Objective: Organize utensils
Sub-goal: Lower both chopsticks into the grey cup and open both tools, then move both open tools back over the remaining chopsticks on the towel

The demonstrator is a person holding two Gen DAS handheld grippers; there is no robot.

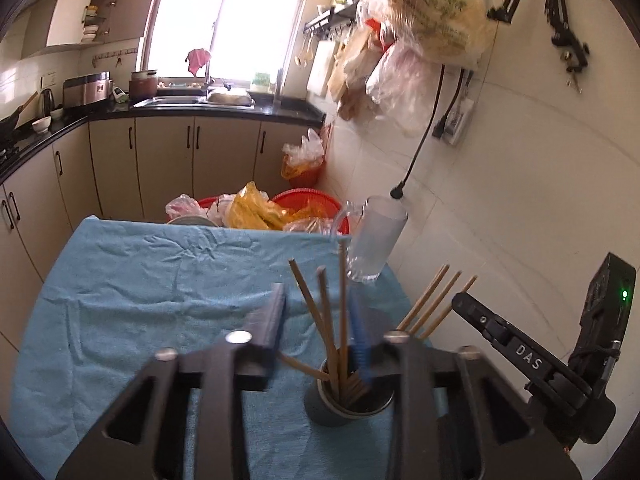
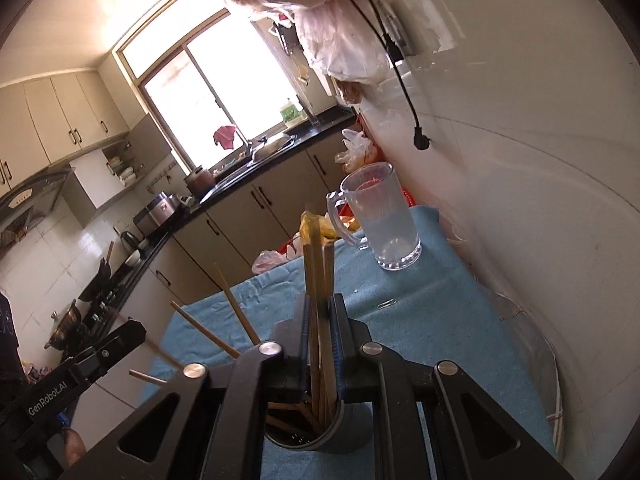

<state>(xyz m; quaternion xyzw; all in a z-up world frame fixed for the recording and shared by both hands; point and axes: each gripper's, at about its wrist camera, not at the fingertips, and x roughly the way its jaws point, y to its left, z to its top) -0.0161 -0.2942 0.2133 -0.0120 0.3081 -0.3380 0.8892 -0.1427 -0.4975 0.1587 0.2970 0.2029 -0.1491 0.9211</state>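
Most chopsticks (image 1: 340, 320) stand in the cup (image 2: 320, 436) near the surface's (image 1: 140, 280) right edge. Left tool (image 1: 320, 332) gapes, seemingly empty (blurred); right tool (image 2: 320, 344) pinches several chopsticks, not yet released.

Location: a home kitchen. Indicators: beige cabinets (image 1: 168, 160) under a black countertop (image 1: 224, 110), a steel sink (image 1: 192, 101) below the window (image 1: 228, 20), a wok (image 2: 96, 280), and a range hood (image 2: 28, 200).
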